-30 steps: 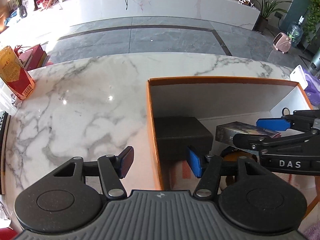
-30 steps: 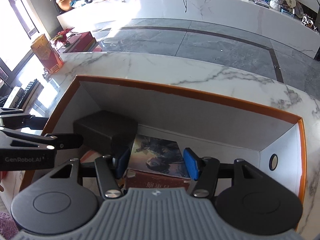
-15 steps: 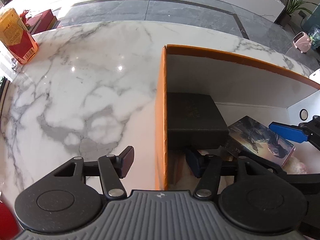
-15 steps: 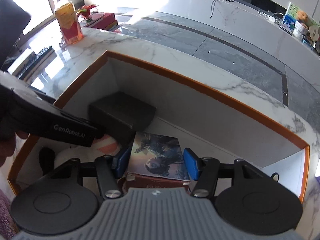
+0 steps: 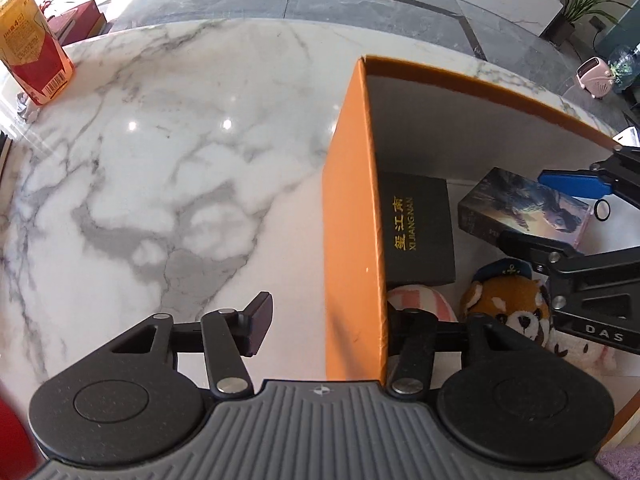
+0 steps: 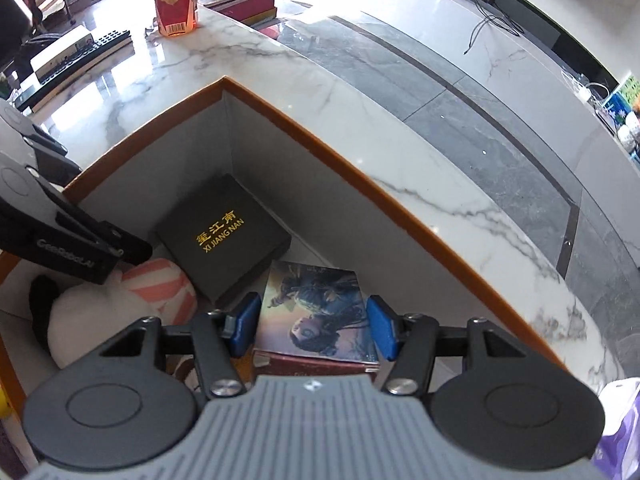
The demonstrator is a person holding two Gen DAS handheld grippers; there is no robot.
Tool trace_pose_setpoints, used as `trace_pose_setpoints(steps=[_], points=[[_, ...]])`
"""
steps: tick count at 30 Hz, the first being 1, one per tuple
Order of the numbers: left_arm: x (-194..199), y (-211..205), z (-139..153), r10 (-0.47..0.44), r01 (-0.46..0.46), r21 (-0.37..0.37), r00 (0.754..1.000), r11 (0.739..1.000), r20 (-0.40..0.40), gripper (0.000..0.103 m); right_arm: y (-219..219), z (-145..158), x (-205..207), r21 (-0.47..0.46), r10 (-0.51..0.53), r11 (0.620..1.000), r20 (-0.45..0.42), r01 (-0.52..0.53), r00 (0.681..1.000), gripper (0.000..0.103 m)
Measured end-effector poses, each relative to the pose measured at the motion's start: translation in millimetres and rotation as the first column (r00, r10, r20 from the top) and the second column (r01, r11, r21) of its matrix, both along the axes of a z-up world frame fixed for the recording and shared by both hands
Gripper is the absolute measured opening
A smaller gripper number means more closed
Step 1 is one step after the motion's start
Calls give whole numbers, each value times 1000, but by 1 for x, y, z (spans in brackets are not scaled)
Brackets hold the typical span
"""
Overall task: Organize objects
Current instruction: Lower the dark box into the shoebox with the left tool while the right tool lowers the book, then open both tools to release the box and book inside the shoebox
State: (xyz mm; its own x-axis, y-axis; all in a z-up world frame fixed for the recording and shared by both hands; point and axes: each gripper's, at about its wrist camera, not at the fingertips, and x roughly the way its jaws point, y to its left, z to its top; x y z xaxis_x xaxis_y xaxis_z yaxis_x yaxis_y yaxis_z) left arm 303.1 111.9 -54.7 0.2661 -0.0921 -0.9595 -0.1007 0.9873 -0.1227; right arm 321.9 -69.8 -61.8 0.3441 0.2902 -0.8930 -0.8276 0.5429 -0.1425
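Observation:
An orange storage box (image 5: 352,220) with grey inner walls stands on the marble table. In it lie a black box with gold lettering (image 5: 420,228), a red panda plush (image 5: 508,304) and a white plush with pink stripes (image 6: 156,300). My left gripper (image 5: 332,324) straddles the box's left wall, one finger outside and one inside. Its jaws are closing, with a gap still showing beside the wall. My right gripper (image 6: 312,328) is shut on an illustrated box (image 6: 316,312), its blue pads against both sides, low inside the orange box next to the black box (image 6: 224,236).
A red and yellow carton (image 5: 32,64) stands at the table's far left corner. Bare marble table top (image 5: 160,160) spreads left of the orange box. A keyboard and flat devices (image 6: 80,48) lie past the table edge. Something purple (image 6: 616,420) sits at the lower right.
My left jaws have narrowed around the orange wall and the gripper has tilted further down. My right gripper has rolled with the illustrated box held between its pads.

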Motion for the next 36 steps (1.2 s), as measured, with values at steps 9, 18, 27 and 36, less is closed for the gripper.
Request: trace_pose_setpoints(steps=[9, 18, 27, 36], points=[[8, -5, 4, -14, 14, -5, 999, 1000, 29, 61, 13, -21, 11, -50, 25, 998, -36, -27, 999, 60], [7, -4, 2, -15, 16, -18, 999, 1000, 37, 61, -14, -15, 52, 68, -490, 841, -324, 537, 809, 60], [4, -3, 6, -10, 11, -33, 999, 999, 49, 61, -19, -19, 51, 123, -472, 815, -426, 566, 772, 70], [-3, -7, 17, -46, 49, -30, 994, 998, 94, 61, -46, -1, 29, 162, -364, 870, -425, 465, 829, 48]])
